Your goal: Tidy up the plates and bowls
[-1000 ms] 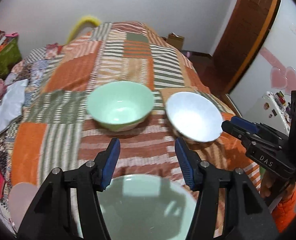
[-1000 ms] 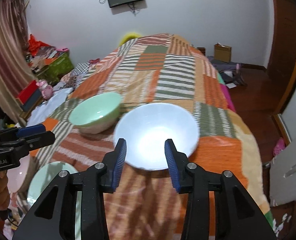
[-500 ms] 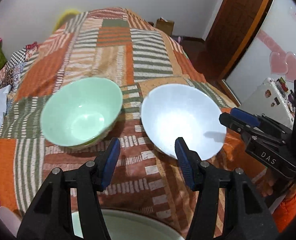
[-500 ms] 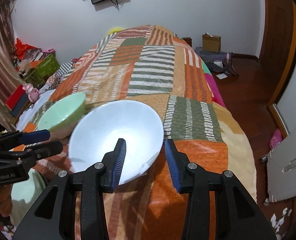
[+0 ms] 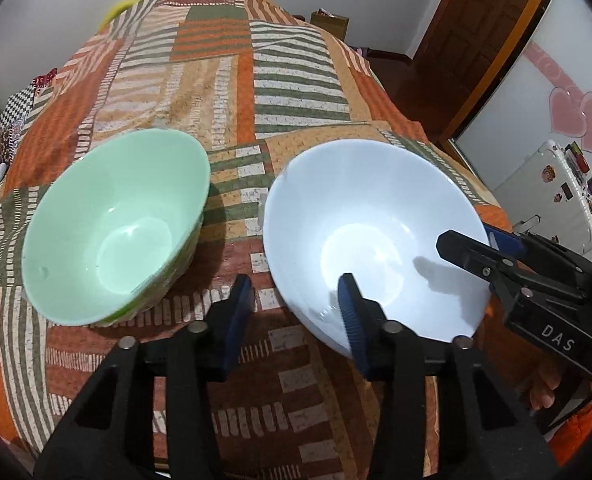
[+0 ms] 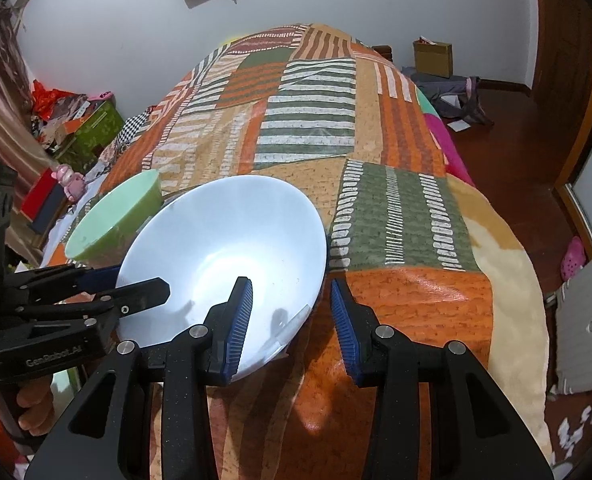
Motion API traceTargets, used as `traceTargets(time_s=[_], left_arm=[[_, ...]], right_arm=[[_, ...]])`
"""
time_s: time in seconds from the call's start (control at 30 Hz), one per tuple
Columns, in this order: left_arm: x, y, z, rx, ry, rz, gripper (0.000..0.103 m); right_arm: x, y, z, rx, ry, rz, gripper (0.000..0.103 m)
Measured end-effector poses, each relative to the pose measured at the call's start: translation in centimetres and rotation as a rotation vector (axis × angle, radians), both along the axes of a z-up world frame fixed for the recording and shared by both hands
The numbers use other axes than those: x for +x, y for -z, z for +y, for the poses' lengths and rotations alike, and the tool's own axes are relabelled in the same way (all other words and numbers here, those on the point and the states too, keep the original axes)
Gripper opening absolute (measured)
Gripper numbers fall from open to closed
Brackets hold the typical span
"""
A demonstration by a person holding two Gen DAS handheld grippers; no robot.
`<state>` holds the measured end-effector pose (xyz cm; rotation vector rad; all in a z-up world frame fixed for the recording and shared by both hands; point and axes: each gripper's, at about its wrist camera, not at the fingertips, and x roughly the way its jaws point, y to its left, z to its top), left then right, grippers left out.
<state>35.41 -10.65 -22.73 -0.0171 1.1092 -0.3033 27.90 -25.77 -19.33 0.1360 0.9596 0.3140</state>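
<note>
Since a second ago both hands have come down over the bed (image 5: pixel 296 80), and the pale green plate that lay under the left gripper (image 5: pixel 296 316) has slid out of its view, leaving the green bowl (image 5: pixel 115 224) and white bowl (image 5: pixel 372 240) large in front.

The white bowl sits on the patchwork bedspread (image 6: pixel 308 120), straddled on two sides. The left gripper's jaws are closing across the bowl's near-left rim, one finger inside and one outside, the pads not yet pressing. The right gripper (image 6: pixel 291 316) stands narrowly parted over the opposite rim, one finger inside the bowl and one outside, with a gap to the wall; it has hold of nothing.

The green bowl stands just beside the white one, on the left gripper's side, apart from it by a strip of cloth. I judge that the coming lift turns on both grippers pinching opposite rims together.

Readable writing: "DAS" on the right gripper's body in the left view, "GenRobot.AI" on the left gripper's in the right.
</note>
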Motion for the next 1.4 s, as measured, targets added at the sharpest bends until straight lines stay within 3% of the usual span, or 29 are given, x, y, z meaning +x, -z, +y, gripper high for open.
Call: traceTargets(time_s=[0.17, 0.6, 1.4], left_arm=[[0.2, 0.3, -0.3, -0.013, 0.008, -0.001, 0.029], [-0.7, -0.8, -0.7, -0.01, 0.013, -0.03, 0.025], [-10.0, -10.7, 3.2, -0.029, -0.042, -0.215, 0.025]], right_arm=[[0.3, 0.5, 0.4, -0.014, -0.017, 0.025, 0.023], [-0.6, -0.9, 1.1, -0.067, -0.012, -0.019, 0.021], [-6.7, -7.9, 5.1, -0.044, -0.047, -0.166, 0.021]])
